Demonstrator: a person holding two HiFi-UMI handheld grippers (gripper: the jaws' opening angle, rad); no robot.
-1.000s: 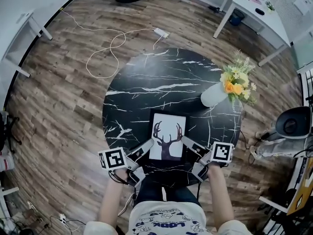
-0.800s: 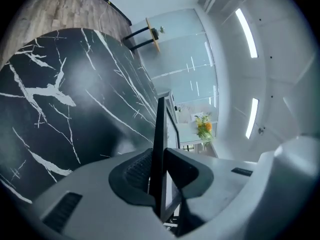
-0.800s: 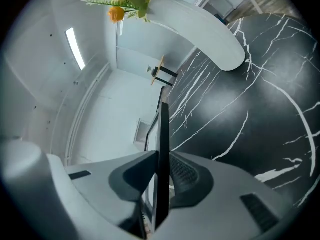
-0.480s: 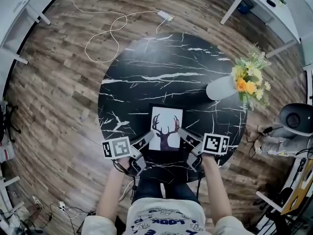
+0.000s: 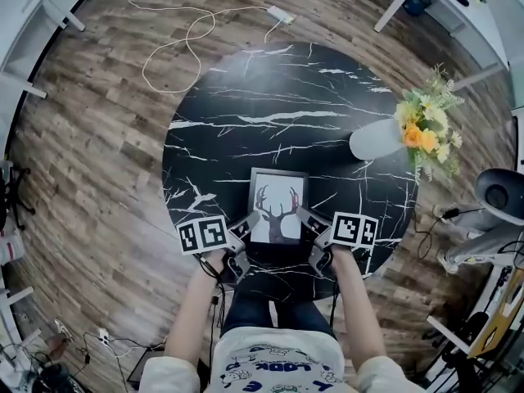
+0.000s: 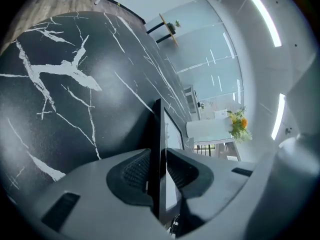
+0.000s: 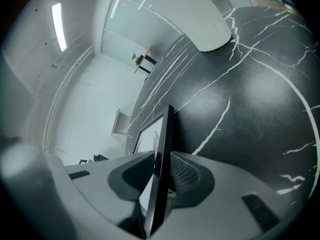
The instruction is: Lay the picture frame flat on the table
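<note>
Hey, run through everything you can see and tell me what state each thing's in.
frame: face up, close to the table, side edges between both grippers' jaws.
left gripper: shut on frame.
right gripper: on frame, jaws have just been opening.
vase: upright, holding flowers.
cable: loose, looped on floor.

One picture frame (image 5: 278, 210), two tools, a left tool (image 5: 242, 229) and a right tool (image 5: 310, 223), one round worktop (image 5: 246, 105), one white vase (image 5: 375, 139), one flower bunch (image 5: 426, 125), one floor cable (image 5: 176, 47)
</note>
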